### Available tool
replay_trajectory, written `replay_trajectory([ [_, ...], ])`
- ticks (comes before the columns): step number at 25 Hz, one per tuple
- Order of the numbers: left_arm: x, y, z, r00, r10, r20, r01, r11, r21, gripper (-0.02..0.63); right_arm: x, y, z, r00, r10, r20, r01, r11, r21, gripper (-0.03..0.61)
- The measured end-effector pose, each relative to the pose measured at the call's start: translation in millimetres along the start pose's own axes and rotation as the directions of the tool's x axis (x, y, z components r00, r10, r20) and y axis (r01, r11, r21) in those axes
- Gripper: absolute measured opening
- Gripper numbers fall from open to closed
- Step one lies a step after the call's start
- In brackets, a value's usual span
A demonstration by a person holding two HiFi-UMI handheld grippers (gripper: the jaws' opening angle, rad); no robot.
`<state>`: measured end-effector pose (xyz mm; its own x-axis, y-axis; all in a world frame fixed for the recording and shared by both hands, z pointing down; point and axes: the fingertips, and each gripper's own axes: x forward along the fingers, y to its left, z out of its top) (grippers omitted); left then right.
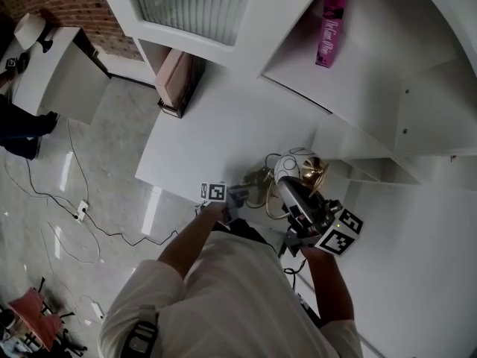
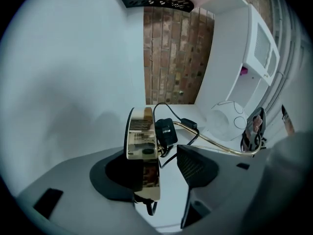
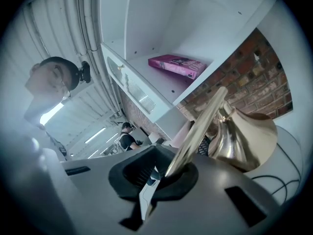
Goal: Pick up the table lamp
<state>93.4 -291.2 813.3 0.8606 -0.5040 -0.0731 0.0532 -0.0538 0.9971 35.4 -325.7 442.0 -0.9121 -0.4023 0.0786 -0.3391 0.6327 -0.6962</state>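
Note:
The table lamp is gold, with a round base [image 1: 258, 177], a thin bent stem and a bell shade [image 1: 314, 171]. It lies over the white desk [image 1: 216, 129]. In the left gripper view the base [image 2: 142, 141] stands edge-on between my left gripper's [image 2: 161, 173] jaws. It leans on the left pad, with a gap to the right pad, so this gripper is open. A black plug [image 2: 165, 131] and its cord lie behind the base. My right gripper [image 3: 164, 175] is shut on the stem [image 3: 198, 126], and the shade [image 3: 244, 136] hangs just beyond it.
A white round object [image 1: 288, 168] sits by the lamp. The white shelf unit above holds a pink book [image 1: 332, 21]. A brown cabinet [image 1: 177, 80] stands past the desk's far left edge. Cables [image 1: 74, 211] trail over the floor. A person [image 3: 128, 140] stands far off.

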Motion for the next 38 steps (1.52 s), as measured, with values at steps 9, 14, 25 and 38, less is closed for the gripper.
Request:
replay_trajectory([
  [9, -7, -35, 11, 0.998, -0.061, -0.029, 0.060, 0.998, -0.004, 0.272, 1, 39, 13, 0.999, 0.024, 0.048, -0.022, 0.998, -0.050, 0.002],
  [14, -15, -52, 8, 0.994, -0.082, -0.078, 0.082, 0.997, -0.007, 0.262, -1, 54, 20, 0.997, 0.005, 0.072, 0.003, 0.994, -0.111, 0.002],
  [25, -19, -71, -6, 0.990, -0.109, -0.093, 0.106, 0.994, -0.034, 0.216, -8, 75, 22, 0.995, -0.037, 0.087, 0.047, 0.993, -0.112, 0.002],
  [38, -22, -104, -81, 0.987, -0.161, -0.004, 0.161, 0.986, -0.038, 0.209, -79, 131, -7, 0.997, 0.060, 0.051, -0.052, 0.989, -0.139, 0.002],
])
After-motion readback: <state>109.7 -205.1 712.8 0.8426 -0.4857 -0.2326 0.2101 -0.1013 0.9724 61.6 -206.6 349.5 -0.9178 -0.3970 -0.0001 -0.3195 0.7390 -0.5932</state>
